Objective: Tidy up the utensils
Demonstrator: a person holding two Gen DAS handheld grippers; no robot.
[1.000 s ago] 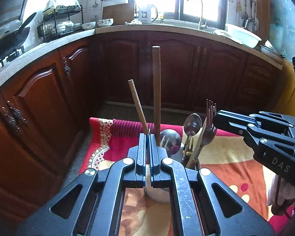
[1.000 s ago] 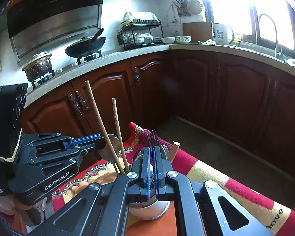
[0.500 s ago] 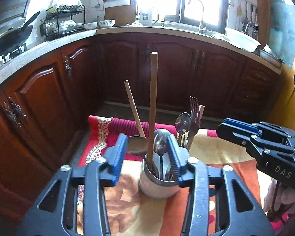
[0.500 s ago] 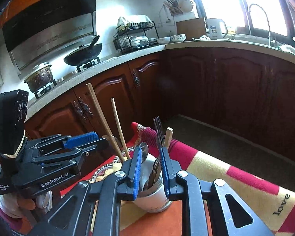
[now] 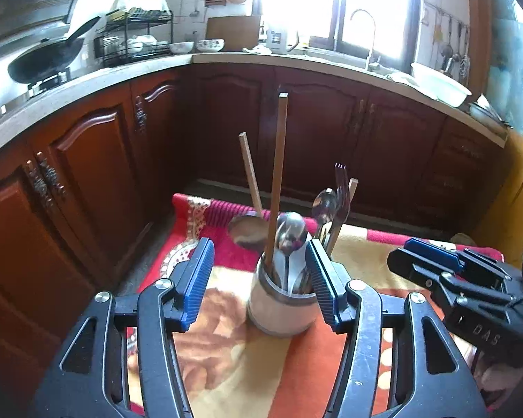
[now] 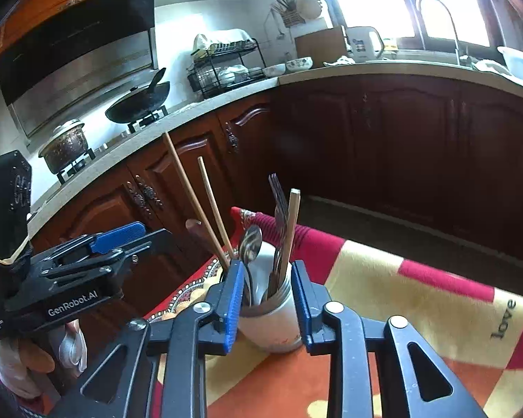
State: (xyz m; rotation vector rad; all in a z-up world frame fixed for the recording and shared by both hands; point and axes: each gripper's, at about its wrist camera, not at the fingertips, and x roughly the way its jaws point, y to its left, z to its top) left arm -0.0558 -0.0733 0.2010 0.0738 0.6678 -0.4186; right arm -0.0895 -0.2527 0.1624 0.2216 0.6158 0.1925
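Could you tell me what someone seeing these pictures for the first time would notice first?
Most likely the pale utensil holder on the patterned cloth, bristling with two long wooden handles, spoons and a fork. The left gripper and right gripper both frame it with their blue-padded fingers spread open, holding nothing. Behind, dark wooden cabinets run under the counter, with a bright window over the sink.

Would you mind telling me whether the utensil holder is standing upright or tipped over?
Upright: the utensil holder stands on its base on the cloth, with spoons, fork and wooden handles pointing up out of it.
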